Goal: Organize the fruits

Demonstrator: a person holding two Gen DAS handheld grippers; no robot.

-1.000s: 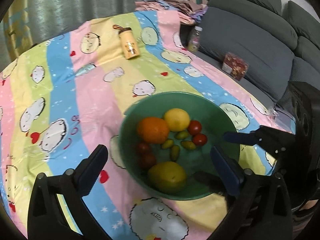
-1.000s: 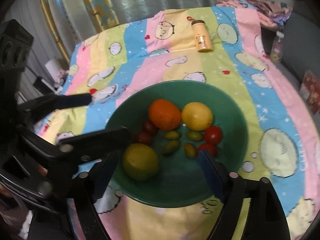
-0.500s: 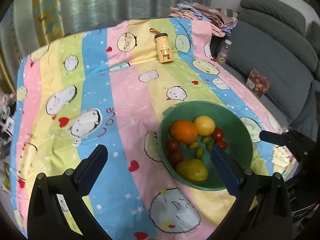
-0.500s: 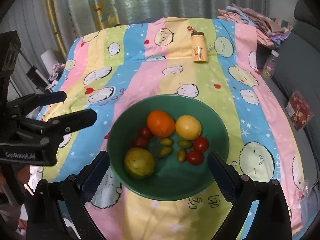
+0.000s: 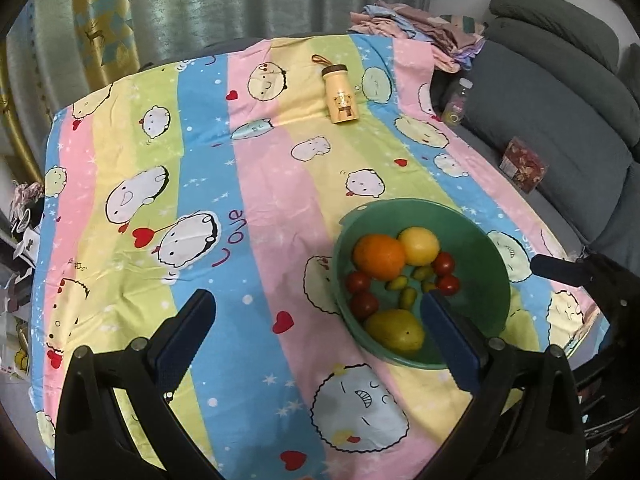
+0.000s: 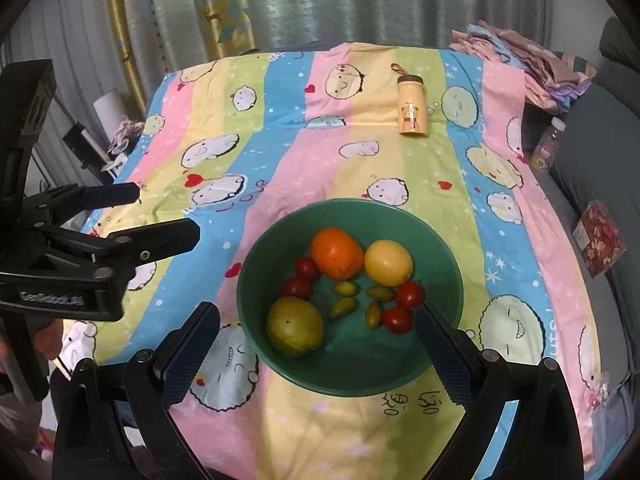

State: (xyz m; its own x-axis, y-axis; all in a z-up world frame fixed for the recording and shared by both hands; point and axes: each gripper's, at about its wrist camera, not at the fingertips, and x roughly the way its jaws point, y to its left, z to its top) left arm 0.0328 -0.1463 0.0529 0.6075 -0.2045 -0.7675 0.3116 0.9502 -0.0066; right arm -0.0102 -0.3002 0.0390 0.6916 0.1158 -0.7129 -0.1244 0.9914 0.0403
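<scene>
Both claws point(image 5: 316, 312) point(image 6: 316, 324) higher, wide apart above seemingly untouched green bowl point(image 6: 448, 264)

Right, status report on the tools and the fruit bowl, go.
Left tool open, empty. Right tool open, empty, above green bowl. Fruit all in bowl: orange, lemon, tomatoes. Nothing in the way.

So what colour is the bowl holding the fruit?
Green: the bowl is plain dark green inside and out, clearest in the right wrist view.

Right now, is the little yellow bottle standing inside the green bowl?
No, the yellow bottle lies on the striped cloth far behind the green bowl, which holds only fruit.
</scene>
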